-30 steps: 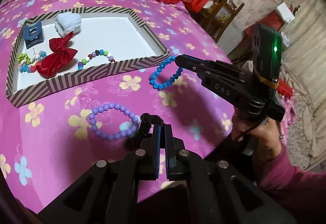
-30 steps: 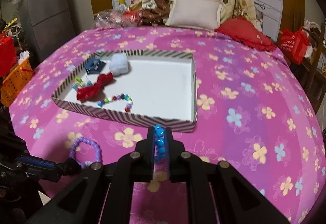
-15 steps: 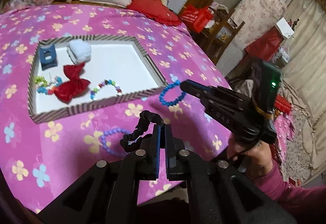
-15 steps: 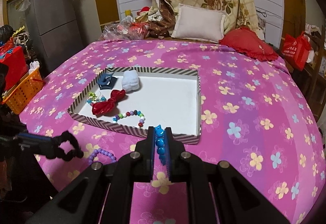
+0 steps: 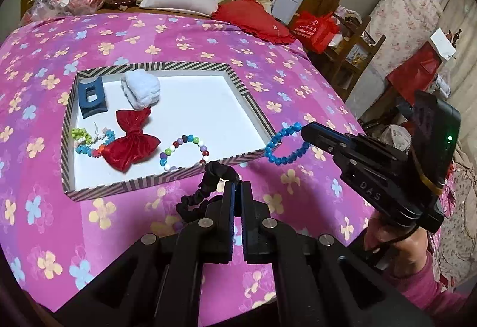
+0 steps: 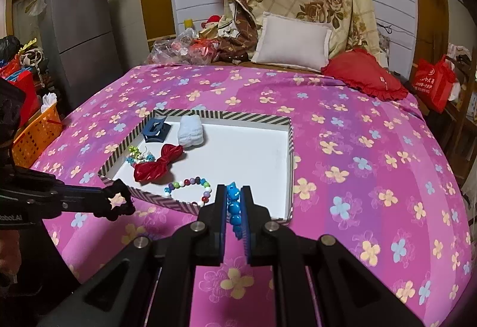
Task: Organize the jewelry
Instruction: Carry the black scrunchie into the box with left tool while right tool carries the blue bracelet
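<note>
Left wrist view: left gripper [image 5: 237,187], jaws clenched on a black scrunchie [image 5: 208,190], hangs near the tray's [image 5: 167,178] front wall; the right gripper [image 5: 308,133] carries a blue bracelet [image 5: 281,145] by the tray corner. Lift each item over the wall before release.

Right wrist view: right gripper [image 6: 234,202] jaws grasp the bracelet [image 6: 234,205]; aim for bare white floor, apart from the beaded bracelet [image 6: 189,188] and bow [image 6: 158,163].
</note>
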`<state>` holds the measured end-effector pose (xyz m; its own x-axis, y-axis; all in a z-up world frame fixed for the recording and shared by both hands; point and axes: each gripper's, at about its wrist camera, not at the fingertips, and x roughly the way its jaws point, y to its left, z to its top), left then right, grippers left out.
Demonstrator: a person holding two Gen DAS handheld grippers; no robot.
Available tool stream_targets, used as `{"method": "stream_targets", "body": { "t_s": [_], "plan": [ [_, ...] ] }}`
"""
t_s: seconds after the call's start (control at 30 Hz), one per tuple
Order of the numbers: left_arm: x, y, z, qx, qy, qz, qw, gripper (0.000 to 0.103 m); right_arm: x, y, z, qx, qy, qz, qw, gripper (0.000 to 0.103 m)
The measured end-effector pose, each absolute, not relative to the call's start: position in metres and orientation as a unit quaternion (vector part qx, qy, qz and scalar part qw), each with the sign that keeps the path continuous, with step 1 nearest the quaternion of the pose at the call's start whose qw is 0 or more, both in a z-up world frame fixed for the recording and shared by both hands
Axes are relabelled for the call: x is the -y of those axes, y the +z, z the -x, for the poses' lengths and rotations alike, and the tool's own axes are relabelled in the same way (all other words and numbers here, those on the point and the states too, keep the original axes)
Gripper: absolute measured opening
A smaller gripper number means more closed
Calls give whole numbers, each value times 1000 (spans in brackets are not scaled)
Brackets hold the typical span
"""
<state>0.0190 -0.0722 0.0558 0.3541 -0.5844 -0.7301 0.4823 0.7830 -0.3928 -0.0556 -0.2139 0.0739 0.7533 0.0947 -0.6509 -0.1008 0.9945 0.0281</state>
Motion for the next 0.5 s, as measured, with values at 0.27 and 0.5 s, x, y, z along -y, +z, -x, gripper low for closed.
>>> {"method": "stream_targets", "body": {
  "t_s": [0.27, 0.5],
  "plan": [
    [75, 56, -30, -474, -328, 66, 815, 0, 214, 77, 50, -346, 54, 1, 937, 9],
    [72, 52, -37, -482, -321, 79, 811, 0, 212, 78, 50, -343, 56, 2, 938, 9]
  ]
}}
